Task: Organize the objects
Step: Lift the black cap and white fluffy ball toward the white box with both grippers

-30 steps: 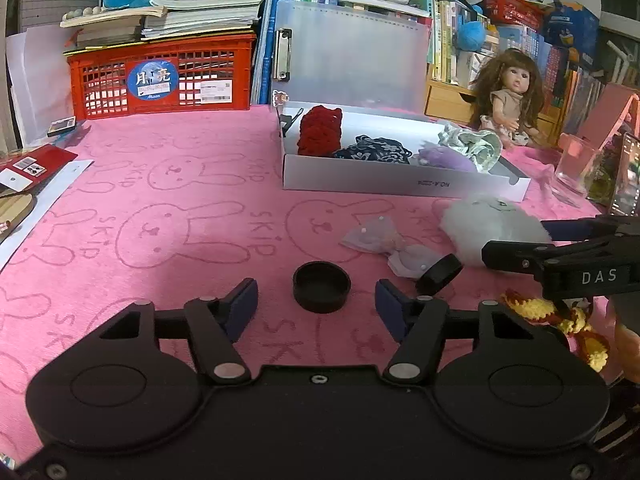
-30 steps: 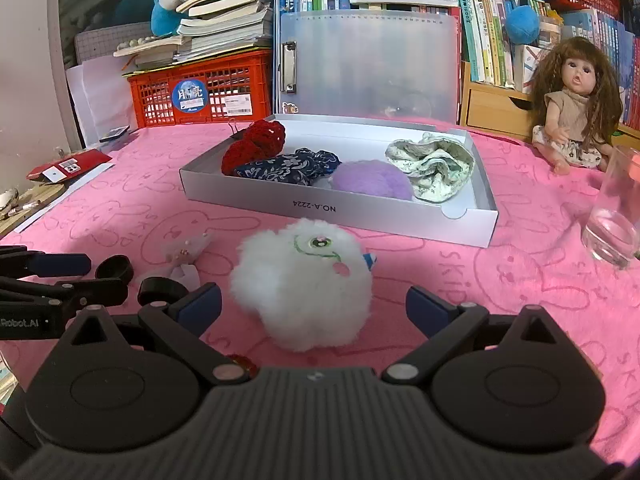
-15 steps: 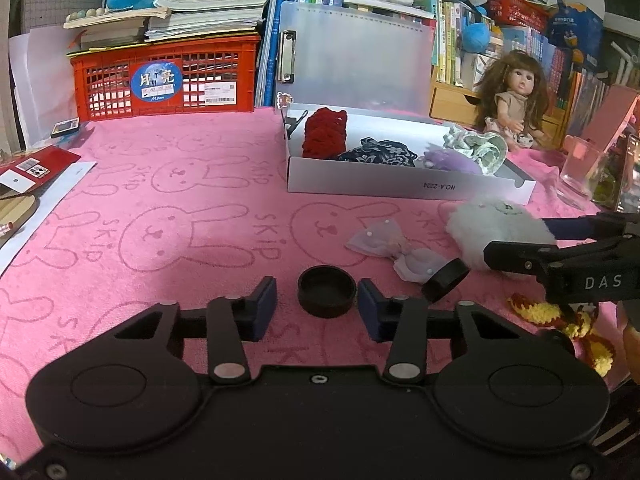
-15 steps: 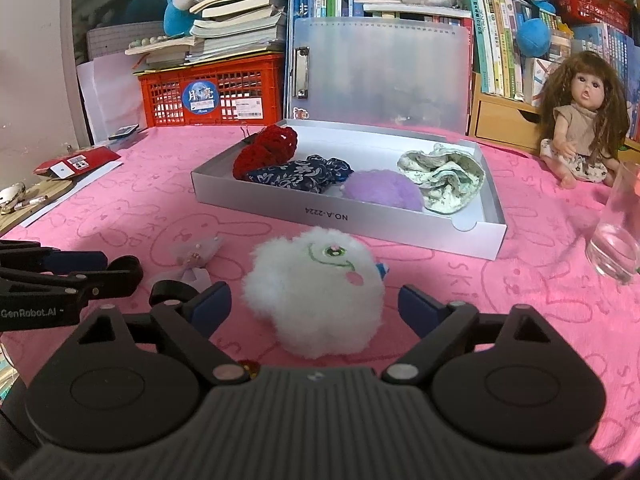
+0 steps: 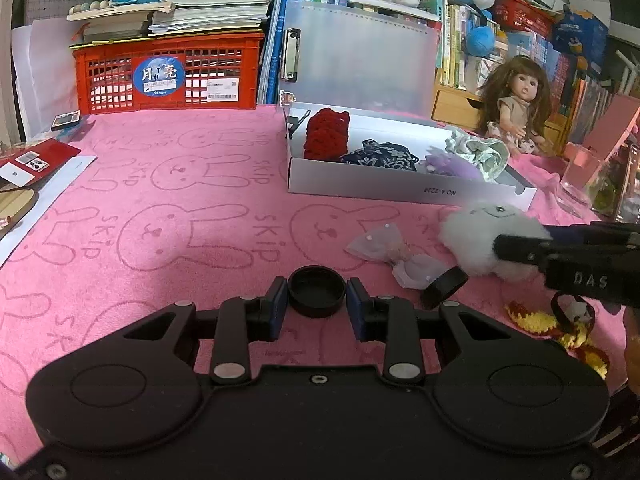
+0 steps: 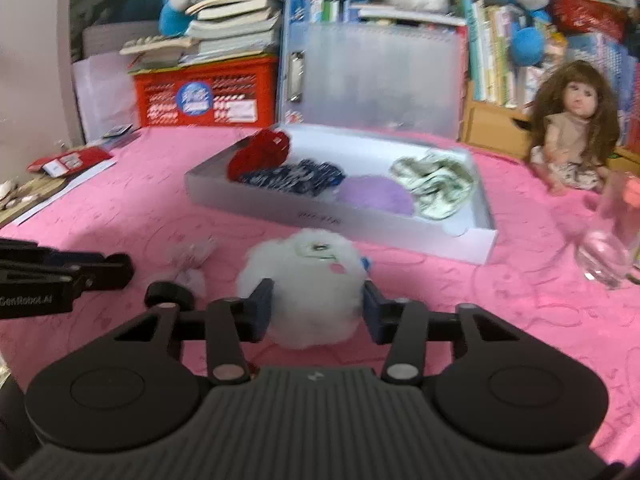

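On the pink worktop (image 5: 168, 168), in front of the white box (image 5: 404, 188) and to its left, the left gripper (image 5: 317, 304) has its fingers closed in against a round black cap (image 5: 317, 291). A pale bow (image 5: 390, 250) and a tilted black ring (image 5: 444, 286) lie in front of the box. Nearer its right end, the right gripper (image 6: 316, 306) pinches the white plush ball (image 6: 308, 276); that view is blurred, so the grip looks firm but unsure. A yellow-red knit piece (image 5: 560, 332) is partly hidden.

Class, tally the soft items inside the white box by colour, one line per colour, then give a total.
In the white box:
Red knitted piece: 1
Dark blue patterned fabric: 1
Purple fluffy piece: 1
Pale green patterned fabric: 1
Total: 4
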Action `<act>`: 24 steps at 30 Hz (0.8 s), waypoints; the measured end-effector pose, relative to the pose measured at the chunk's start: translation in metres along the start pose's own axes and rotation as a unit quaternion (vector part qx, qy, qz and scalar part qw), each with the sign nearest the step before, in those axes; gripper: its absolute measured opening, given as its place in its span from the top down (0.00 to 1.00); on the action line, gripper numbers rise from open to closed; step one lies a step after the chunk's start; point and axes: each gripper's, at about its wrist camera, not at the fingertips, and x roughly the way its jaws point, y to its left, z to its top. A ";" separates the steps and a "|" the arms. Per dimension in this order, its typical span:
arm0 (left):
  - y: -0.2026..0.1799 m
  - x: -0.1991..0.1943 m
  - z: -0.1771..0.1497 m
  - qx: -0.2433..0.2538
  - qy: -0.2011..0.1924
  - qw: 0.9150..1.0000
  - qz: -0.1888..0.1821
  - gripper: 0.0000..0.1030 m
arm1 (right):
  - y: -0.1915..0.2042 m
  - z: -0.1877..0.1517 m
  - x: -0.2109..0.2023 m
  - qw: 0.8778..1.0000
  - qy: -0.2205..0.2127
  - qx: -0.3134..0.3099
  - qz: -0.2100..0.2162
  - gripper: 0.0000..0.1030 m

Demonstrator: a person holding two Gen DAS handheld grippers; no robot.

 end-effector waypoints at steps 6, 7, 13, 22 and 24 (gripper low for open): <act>-0.001 0.000 0.009 -0.006 -0.008 1.000 -0.004 0.71 | -0.007 0.005 -0.006 0.999 -0.017 0.028 -0.002 0.57; -0.002 0.000 0.011 -0.006 -0.010 1.000 -0.005 0.71 | -0.007 0.006 -0.007 0.999 -0.019 0.030 -0.003 0.57; -0.007 0.001 0.025 -0.006 -0.022 1.000 -0.014 0.71 | -0.008 0.011 -0.012 0.999 -0.034 0.037 -0.007 0.58; -0.018 0.009 0.059 -0.002 -0.041 0.999 -0.031 0.71 | -0.023 0.034 -0.021 0.995 -0.066 0.071 -0.012 0.58; -0.021 0.013 0.068 -0.003 -0.044 0.998 -0.035 0.71 | -0.030 0.040 -0.019 0.994 -0.071 0.084 -0.016 0.58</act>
